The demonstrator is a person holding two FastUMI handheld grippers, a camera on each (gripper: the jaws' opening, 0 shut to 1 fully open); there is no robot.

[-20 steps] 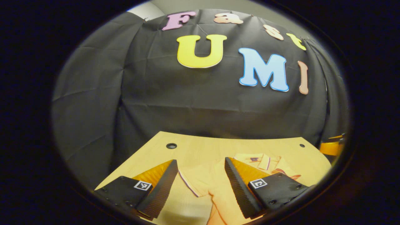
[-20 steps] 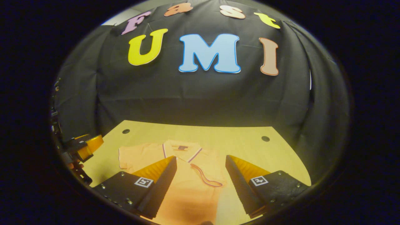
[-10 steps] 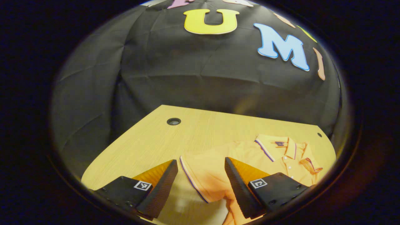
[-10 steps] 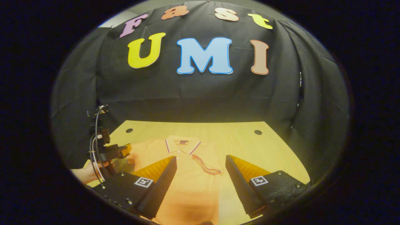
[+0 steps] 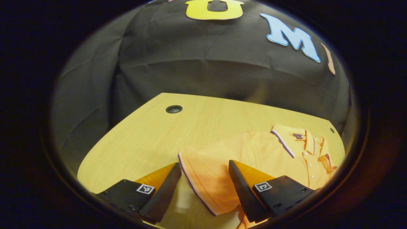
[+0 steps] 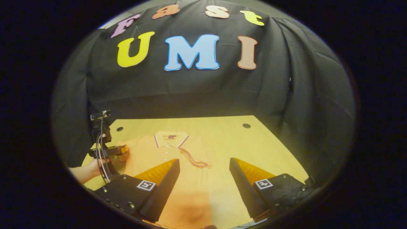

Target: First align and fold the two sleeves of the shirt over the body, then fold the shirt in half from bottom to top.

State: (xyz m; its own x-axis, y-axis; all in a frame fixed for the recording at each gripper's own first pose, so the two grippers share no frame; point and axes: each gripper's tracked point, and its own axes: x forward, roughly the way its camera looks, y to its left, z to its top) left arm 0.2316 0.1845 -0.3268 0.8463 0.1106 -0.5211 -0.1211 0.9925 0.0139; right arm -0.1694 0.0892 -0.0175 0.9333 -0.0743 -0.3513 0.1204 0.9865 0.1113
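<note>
Shirt [image 5: 254, 159], one, orange, flat on table [image 5: 149, 140]; sleeve [image 5: 203, 178] between left gripper [image 5: 205, 187] fingers, spread apart, unclamped. Right gripper view: shirt body beneath right gripper [image 6: 205, 187], spread apart; one collar [image 6: 171, 140] ahead, one hand [image 6: 95, 167] far left.

An orange polo shirt [image 5: 270, 152] lies on a light wooden table [image 5: 152, 140], toward the right side. Its collar [image 5: 291, 136], edged with a dark stripe, sits at the far right, with a row of small white buttons [image 5: 310, 165] below it. One short sleeve [image 5: 203, 175], trimmed with a dark line along its cuff, spreads out to the left and near. The left gripper [image 5: 203, 184] has its fingers spread wide apart, with the sleeve between them. A round hole [image 5: 174, 109] marks the table's far left.
</note>
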